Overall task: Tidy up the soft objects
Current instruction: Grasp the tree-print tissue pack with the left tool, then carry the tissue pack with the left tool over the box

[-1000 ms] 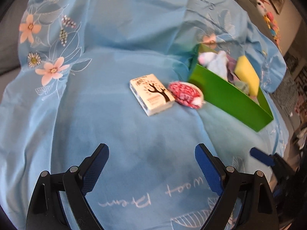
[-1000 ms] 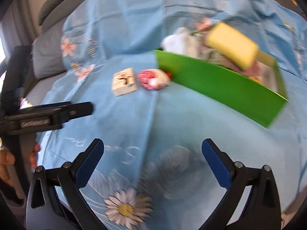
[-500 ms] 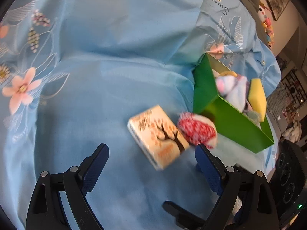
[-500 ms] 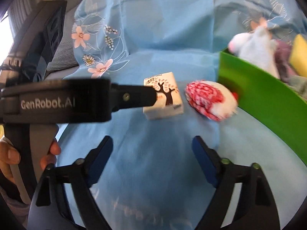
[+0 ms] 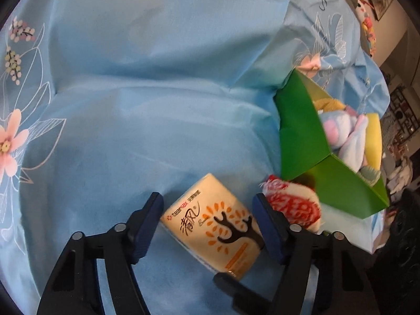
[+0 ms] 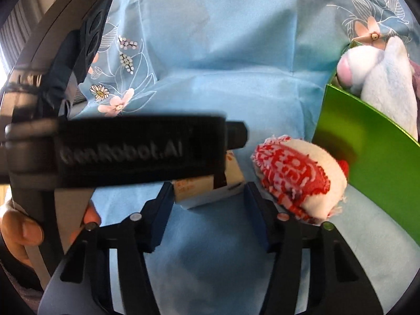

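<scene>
A cream tissue pack with a tree print (image 5: 215,223) lies on the light blue cloth. My left gripper (image 5: 207,207) is open, its fingers on either side of the pack, not pressing it. A red-and-white rolled cloth (image 5: 294,204) lies right beside the pack, against the green box (image 5: 302,131). In the right wrist view my right gripper (image 6: 208,197) is open just short of the pack (image 6: 210,186), which the left gripper's body (image 6: 118,149) mostly hides. The rolled cloth (image 6: 296,178) lies to its right.
The green box (image 6: 367,141) holds a pale blue plush toy (image 6: 380,78), a yellow sponge (image 5: 374,139) and other soft items. The flower-printed blue cloth (image 5: 157,92) covers a sofa. A hand (image 6: 21,225) holds the left gripper at the left edge.
Both grippers have moved forward to the tissue pack. The left gripper's fingers now straddle it and have narrowed. The right gripper has narrowed and come close behind the pack.
</scene>
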Tool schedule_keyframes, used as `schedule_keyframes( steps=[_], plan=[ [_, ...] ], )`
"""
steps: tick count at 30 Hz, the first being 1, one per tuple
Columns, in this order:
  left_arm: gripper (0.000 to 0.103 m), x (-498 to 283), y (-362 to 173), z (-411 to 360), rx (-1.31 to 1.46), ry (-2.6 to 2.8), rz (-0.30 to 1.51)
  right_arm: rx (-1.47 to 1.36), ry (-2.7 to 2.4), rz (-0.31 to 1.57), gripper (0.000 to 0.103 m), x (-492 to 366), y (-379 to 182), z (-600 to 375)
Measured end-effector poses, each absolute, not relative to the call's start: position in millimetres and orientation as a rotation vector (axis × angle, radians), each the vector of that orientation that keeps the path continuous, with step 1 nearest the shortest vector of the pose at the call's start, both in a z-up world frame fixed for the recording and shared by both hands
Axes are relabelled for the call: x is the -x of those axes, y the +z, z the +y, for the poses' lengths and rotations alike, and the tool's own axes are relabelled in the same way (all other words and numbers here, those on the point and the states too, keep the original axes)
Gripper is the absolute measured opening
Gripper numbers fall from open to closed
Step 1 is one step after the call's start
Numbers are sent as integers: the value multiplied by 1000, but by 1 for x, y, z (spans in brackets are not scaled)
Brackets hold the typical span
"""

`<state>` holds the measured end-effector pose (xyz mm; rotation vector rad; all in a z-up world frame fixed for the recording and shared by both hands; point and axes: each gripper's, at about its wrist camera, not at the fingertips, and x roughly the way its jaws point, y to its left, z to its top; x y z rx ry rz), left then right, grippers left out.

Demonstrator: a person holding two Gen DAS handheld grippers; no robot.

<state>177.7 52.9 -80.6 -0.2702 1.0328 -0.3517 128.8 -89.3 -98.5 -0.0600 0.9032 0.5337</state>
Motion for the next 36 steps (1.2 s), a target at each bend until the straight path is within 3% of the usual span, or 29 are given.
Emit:
schedule_keyframes(
  steps=[5,18,36],
  plan=[
    [63,-170,-75,56,259,-355,1021,55,544,894,51,-127,-97,-92],
    [63,-122,-10,36,200,-361,905,55,588,782,51,-76,-48,-116],
    [63,-110,56,-99,26,-463,803,-53,467,632,51,-49,6,-229]
  ],
)
